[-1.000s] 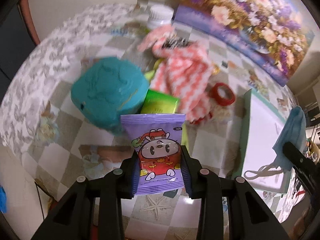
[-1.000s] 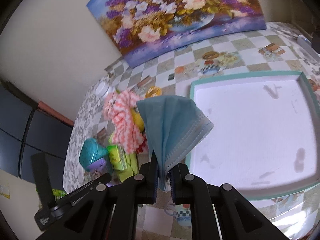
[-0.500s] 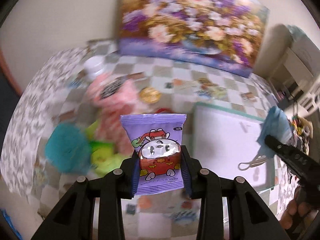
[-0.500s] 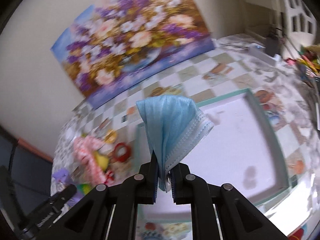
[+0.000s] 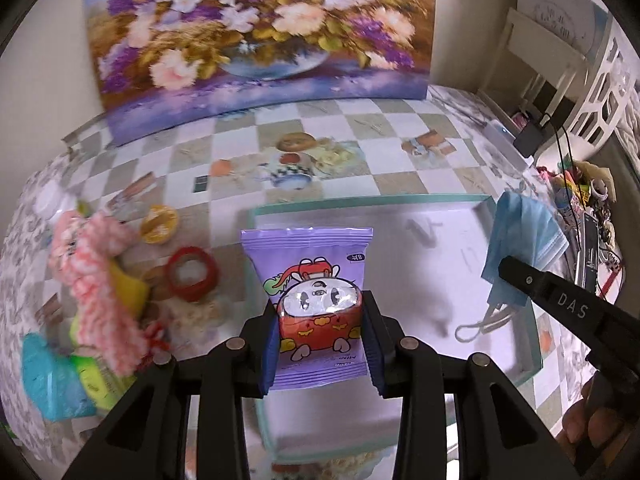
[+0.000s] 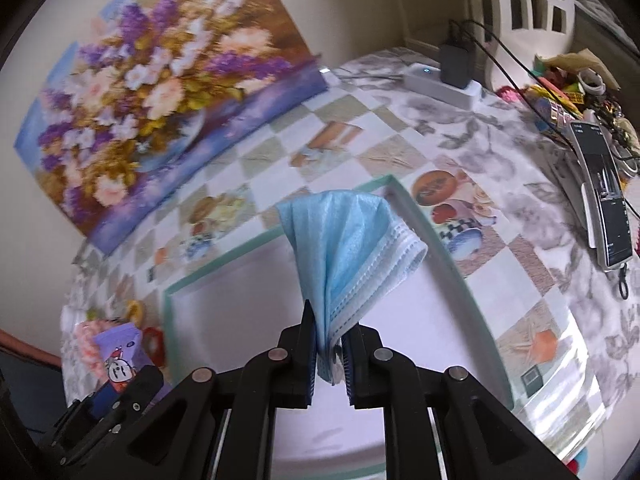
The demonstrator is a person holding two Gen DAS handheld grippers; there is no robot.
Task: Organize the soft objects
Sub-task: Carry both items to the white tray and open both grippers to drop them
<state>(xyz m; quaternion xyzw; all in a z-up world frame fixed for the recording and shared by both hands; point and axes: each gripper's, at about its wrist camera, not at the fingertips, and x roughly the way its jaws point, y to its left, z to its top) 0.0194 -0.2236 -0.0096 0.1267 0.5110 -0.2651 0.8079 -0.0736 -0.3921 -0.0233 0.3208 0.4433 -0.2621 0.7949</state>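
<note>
My left gripper (image 5: 320, 320) is shut on a purple snack packet (image 5: 312, 280) with a cartoon figure and holds it above the left side of the white tray with a teal rim (image 5: 360, 202). My right gripper (image 6: 328, 336) is shut on a folded blue face mask (image 6: 348, 248) and holds it above the same tray (image 6: 440, 240). The mask (image 5: 520, 240) and the right gripper also show at the right of the left wrist view. The packet (image 6: 120, 356) shows at the lower left of the right wrist view.
Left of the tray lies a pile: a pink-and-white knit cloth (image 5: 100, 272), a teal item (image 5: 48, 376), green packets (image 5: 92, 376), a red ring (image 5: 192, 274) and an orange lid (image 5: 158, 224). A flower painting (image 5: 260, 32) leans on the wall. A phone (image 6: 604, 192) and a power strip (image 6: 444, 80) lie to the right.
Both grippers have swung right from the pile of items to above the tray, carrying the packet and the mask. Both grips are unchanged.
</note>
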